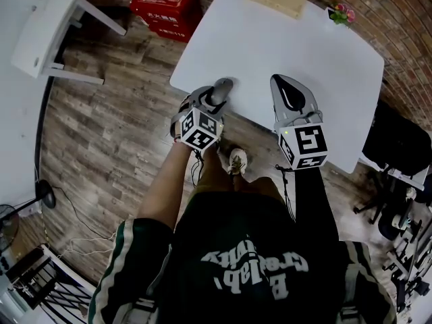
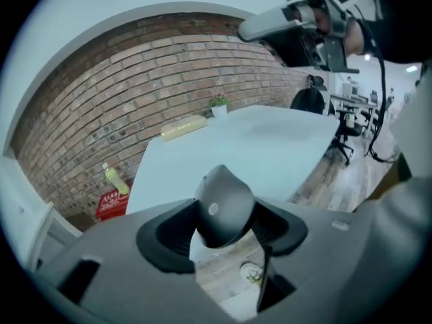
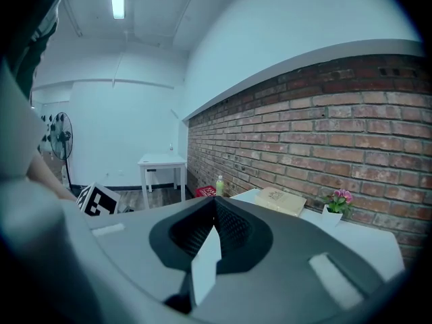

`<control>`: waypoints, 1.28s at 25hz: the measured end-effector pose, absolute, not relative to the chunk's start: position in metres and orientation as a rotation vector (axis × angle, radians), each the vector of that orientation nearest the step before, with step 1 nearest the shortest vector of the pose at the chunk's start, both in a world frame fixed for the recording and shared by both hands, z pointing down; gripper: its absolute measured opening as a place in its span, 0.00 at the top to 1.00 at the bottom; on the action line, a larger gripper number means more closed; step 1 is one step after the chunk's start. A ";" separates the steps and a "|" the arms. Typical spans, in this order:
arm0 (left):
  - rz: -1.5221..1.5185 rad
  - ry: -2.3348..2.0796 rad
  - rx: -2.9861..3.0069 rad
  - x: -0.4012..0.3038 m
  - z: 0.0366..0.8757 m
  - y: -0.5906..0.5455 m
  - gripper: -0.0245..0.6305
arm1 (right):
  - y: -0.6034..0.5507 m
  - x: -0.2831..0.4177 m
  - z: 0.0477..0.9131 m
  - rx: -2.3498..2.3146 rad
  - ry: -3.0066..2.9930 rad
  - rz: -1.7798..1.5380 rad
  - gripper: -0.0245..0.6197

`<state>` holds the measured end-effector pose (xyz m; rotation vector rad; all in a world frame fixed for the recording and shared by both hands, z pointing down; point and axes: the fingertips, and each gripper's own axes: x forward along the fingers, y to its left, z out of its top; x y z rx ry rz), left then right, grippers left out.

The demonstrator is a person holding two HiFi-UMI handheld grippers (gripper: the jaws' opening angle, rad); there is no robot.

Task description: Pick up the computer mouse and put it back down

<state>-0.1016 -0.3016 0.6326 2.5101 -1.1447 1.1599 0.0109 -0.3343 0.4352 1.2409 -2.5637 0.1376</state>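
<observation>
Ribbed jaws of the left gripper clamp one smooth, rounded grey mouse. The right gripper has its jaws together, empty.

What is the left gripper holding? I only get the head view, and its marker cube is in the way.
Observer: A dark grey computer mouse. In the left gripper view, the pads of the left gripper press on its two sides.
Operator: Which way is the mouse turned?
Observer: Its rounded back faces that gripper's camera, and there is a small round logo on it.
Operator: Is the other gripper holding something too?
Observer: No. In the right gripper view, the right gripper has its jaws together with nothing between them.
</observation>
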 end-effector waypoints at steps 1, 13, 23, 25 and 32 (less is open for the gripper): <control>1.071 -1.151 2.483 -0.103 0.632 -0.304 0.58 | -0.335 0.011 0.435 1.242 -2.563 0.139 0.94; 0.628 -1.330 2.179 -0.143 0.632 -0.321 0.59 | -0.339 0.010 0.439 1.236 -2.570 0.153 0.94; 0.510 -1.411 2.430 -0.122 0.527 -0.345 0.59 | -0.344 0.004 0.427 1.249 -2.584 0.127 0.94; 0.470 -1.436 2.469 -0.120 0.501 -0.349 0.59 | -0.343 0.003 0.420 1.255 -2.594 0.113 0.94; 0.350 -1.540 2.582 -0.117 0.415 -0.351 0.59 | -0.341 0.001 0.387 1.285 -2.638 0.043 0.94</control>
